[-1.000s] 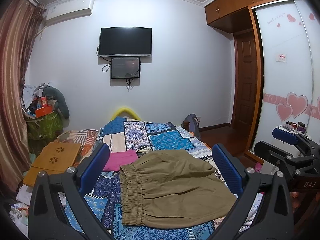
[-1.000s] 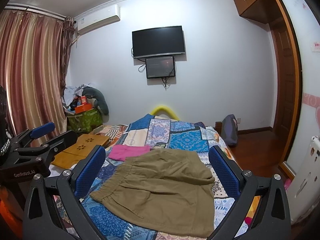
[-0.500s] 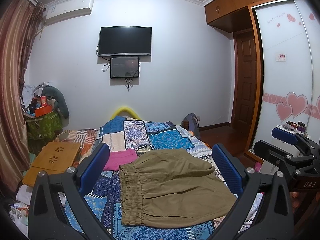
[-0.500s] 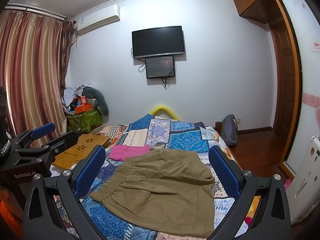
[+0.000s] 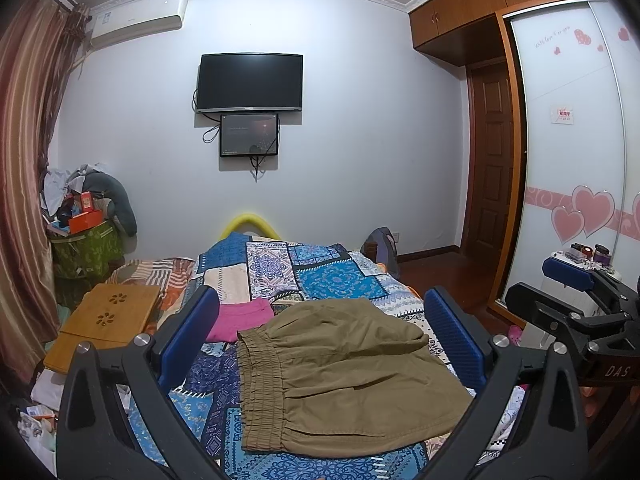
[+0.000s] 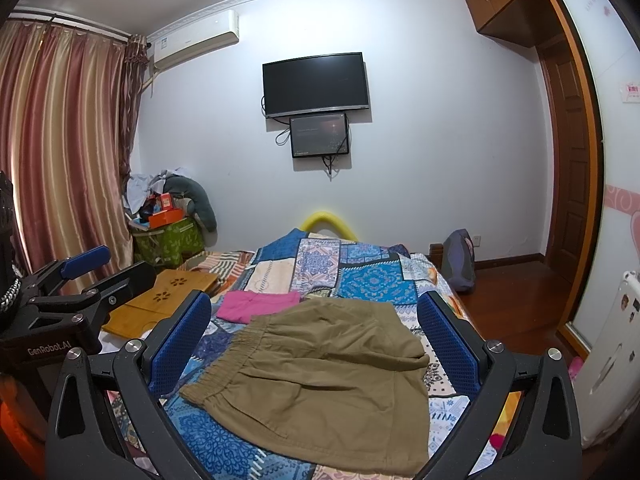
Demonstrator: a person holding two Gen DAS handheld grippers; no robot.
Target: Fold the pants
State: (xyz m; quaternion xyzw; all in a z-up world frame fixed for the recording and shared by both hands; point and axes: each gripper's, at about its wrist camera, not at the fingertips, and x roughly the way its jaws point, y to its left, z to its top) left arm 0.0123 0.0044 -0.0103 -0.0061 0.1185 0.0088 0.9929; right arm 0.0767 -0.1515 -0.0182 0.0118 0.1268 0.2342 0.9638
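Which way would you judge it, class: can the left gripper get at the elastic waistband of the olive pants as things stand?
Probably yes. The left gripper is open and empty above the bed, and the waistband lies exposed on the olive pants, with nothing covering it.

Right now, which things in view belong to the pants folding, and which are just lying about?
For the job:
- khaki pants, lying on the bed
- left gripper, open, empty
- right gripper, open, empty

Lying about:
- pink garment beside the pants
- wooden lap tray
- patchwork quilt
- backpack on the floor
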